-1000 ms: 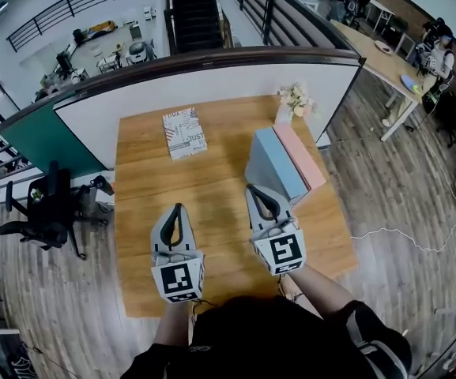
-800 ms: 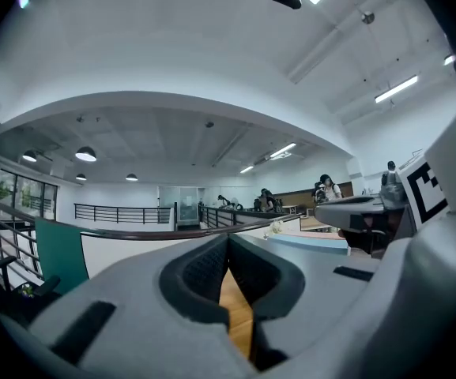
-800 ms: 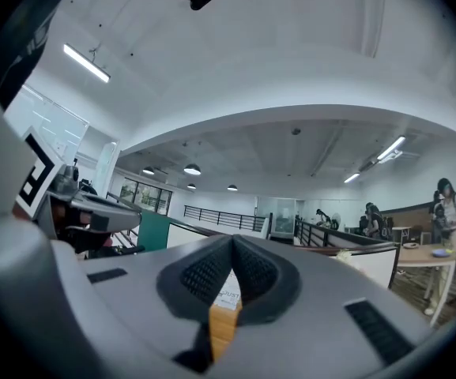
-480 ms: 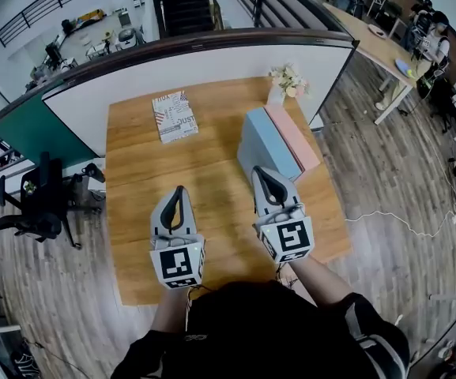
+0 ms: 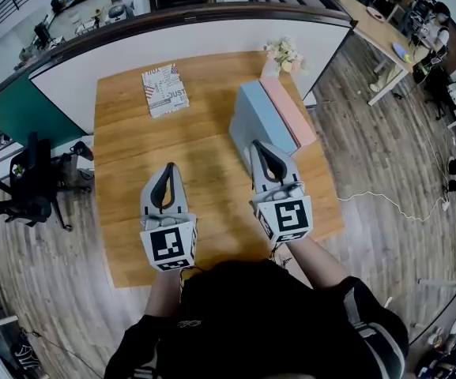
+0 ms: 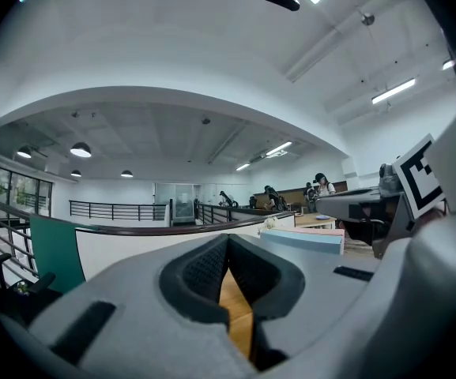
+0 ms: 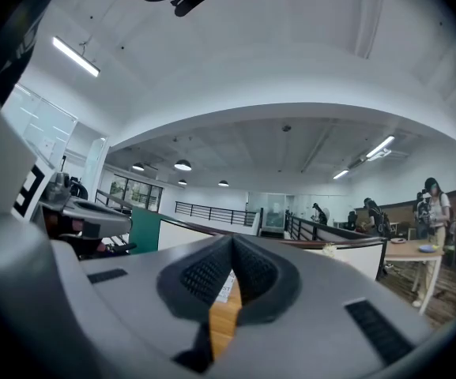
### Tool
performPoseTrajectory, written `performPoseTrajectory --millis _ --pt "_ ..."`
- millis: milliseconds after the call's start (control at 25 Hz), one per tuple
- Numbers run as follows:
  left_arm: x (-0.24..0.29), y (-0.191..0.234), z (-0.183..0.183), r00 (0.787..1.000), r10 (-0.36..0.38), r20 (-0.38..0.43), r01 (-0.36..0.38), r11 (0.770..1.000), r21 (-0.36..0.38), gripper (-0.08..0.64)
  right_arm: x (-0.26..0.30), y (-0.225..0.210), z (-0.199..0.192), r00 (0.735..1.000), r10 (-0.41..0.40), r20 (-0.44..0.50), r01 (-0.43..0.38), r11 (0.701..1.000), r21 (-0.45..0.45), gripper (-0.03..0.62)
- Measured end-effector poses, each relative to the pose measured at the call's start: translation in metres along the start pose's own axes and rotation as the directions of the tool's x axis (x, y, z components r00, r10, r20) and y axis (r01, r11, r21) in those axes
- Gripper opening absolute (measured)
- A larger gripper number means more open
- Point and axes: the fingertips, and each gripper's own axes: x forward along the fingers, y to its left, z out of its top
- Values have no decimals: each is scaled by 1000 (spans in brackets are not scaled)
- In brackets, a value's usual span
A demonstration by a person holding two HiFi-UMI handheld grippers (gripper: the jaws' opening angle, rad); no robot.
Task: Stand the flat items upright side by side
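A printed book [image 5: 164, 90] lies flat at the far left of the wooden table [image 5: 204, 180]. At the right side a blue flat item [image 5: 261, 121] and a pink one [image 5: 289, 110] stand on edge, side by side and touching. My right gripper [image 5: 256, 144] is shut and empty, its tip just by the blue item's near end. My left gripper [image 5: 169, 166] is also shut and empty, over the table's near middle. In the left gripper view the blue and pink items [image 6: 303, 240] show to the right of the shut left gripper [image 6: 228, 241]. In the right gripper view the printed book [image 7: 226, 286] shows behind the shut right gripper [image 7: 231, 241].
A small vase of flowers [image 5: 283, 54] stands at the table's far right corner, just behind the pink item. A white partition [image 5: 204, 38] runs along the far edge. An office chair [image 5: 30, 188] stands on the floor to the left, and a cable [image 5: 370, 202] lies to the right.
The head view has tipped, so the table sits higher in the picture. My right gripper has shifted slightly beside the blue item's near end. The left gripper has kept still.
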Motion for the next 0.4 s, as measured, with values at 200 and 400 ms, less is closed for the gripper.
performPoseTrajectory --millis 200,400 --pt "2 -4 -1 1000 -14 2 14 1000 -7 -2 -2 -2 -1 1000 -4 -10 4 1000 -24 3" --pt "7 -10 -3 999 -38 9 38 999 -7 -2 -2 -4 -3 1000 -4 -11 4 1000 -24 4"
